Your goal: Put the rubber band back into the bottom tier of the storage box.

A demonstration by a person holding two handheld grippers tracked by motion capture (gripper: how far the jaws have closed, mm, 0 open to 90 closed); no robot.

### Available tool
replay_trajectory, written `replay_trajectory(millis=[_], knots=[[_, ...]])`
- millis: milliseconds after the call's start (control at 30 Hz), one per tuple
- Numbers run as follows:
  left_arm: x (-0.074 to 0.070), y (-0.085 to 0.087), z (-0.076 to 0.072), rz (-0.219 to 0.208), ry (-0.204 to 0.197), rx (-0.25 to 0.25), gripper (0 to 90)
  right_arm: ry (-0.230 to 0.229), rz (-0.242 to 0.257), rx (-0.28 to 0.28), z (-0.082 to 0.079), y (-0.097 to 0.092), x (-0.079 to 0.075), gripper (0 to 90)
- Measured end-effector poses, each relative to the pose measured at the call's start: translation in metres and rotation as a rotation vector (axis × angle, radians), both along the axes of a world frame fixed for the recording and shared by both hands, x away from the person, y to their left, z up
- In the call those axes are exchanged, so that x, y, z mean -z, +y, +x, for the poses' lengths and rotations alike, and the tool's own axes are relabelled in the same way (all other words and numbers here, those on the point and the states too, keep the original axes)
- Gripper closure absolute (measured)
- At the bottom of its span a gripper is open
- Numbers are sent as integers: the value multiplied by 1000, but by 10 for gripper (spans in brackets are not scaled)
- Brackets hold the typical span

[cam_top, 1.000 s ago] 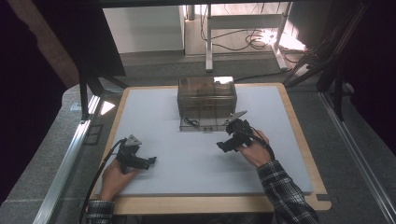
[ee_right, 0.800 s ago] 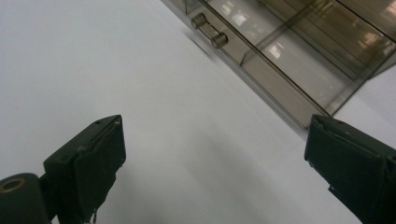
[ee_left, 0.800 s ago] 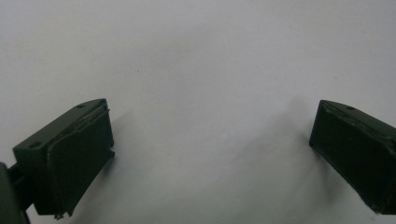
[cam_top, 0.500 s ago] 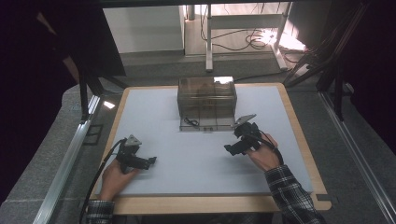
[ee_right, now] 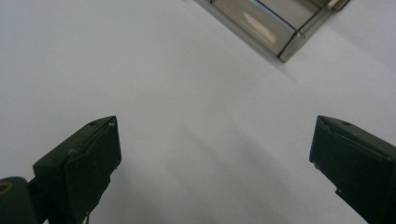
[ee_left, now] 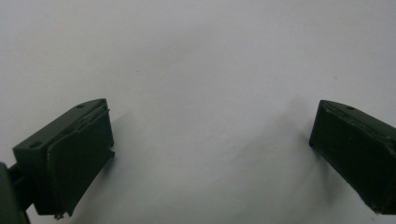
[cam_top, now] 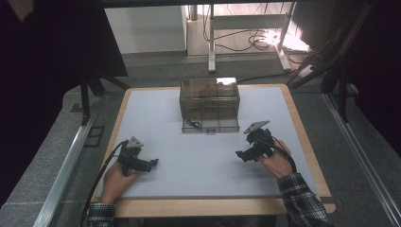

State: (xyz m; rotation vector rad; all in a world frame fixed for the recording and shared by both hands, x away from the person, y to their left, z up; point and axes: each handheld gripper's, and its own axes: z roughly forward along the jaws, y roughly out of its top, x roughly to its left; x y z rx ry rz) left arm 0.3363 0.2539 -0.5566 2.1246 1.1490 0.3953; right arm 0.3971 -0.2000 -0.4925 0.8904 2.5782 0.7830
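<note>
A clear brownish plastic box [cam_top: 209, 97] stands at the far middle of the white table mat [cam_top: 198, 156], with its front flap [cam_top: 210, 125] lying open on the mat and a small dark object [cam_top: 192, 123] on it. My left gripper [cam_top: 152, 163] rests low at the near left, held by a hand, open over bare mat [ee_left: 210, 154]. My right gripper [cam_top: 239, 155] is at the near right, right of and nearer than the box, open with nothing between its jaws [ee_right: 212, 158]. A corner of the box's flap [ee_right: 275, 28] shows at the top of the right gripper view.
The mat lies on a wooden tabletop [cam_top: 213, 208] whose edge frames it. Dark stands [cam_top: 90, 85] and cables [cam_top: 246, 38] are on the floor beyond the table. An aluminium rail [cam_top: 66, 165] runs along the left side.
My right gripper has pulled back from the box's front toward the near right of the mat. The left gripper has stayed in place.
</note>
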Motion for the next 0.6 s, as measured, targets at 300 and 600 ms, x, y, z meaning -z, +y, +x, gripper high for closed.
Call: replay_trajectory(millis=[300,600], knots=[[0,0,0,0,0,0,0,23,-15,25,-6,-15,9,13],[0,0,0,0,0,0,0,54,-42,33,-13,-28,21,9]])
